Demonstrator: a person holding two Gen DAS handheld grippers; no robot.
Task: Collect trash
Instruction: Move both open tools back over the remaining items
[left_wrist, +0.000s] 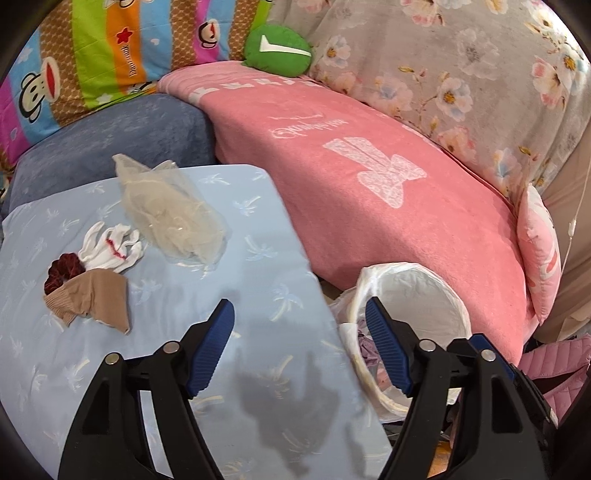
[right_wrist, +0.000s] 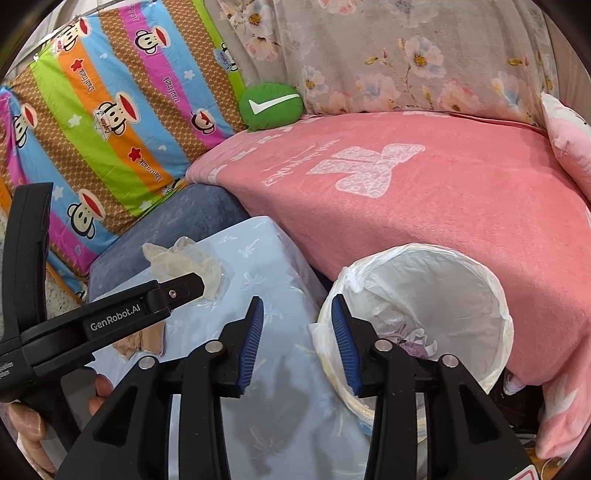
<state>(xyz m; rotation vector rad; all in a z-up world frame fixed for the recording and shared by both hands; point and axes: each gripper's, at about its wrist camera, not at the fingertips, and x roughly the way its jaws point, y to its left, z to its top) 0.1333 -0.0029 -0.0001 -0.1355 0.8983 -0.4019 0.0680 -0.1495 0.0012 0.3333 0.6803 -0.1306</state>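
Note:
Trash lies on a light blue cushion (left_wrist: 207, 295): a crumpled clear plastic bag (left_wrist: 170, 214), a white tissue with red marks (left_wrist: 110, 247), a dark red scrap (left_wrist: 62, 273) and a tan stocking piece (left_wrist: 92, 299). A white bin with a plastic liner (left_wrist: 443, 291) stands to the right and holds some scraps. My left gripper (left_wrist: 301, 317) is open and empty above the cushion's right edge. My right gripper (right_wrist: 297, 317) is open and empty between the cushion (right_wrist: 280, 369) and the bin (right_wrist: 461, 291). The plastic bag (right_wrist: 184, 262) and stocking piece (right_wrist: 144, 341) also show there.
A pink blanket (left_wrist: 369, 192) covers the sofa behind the bin. A blue-grey cushion (left_wrist: 122, 136), a striped monkey-print pillow (left_wrist: 92, 55), a green round plush (left_wrist: 279, 46) and floral fabric (left_wrist: 461, 74) lie at the back. The left gripper's body (right_wrist: 92, 325) crosses the right view's left side.

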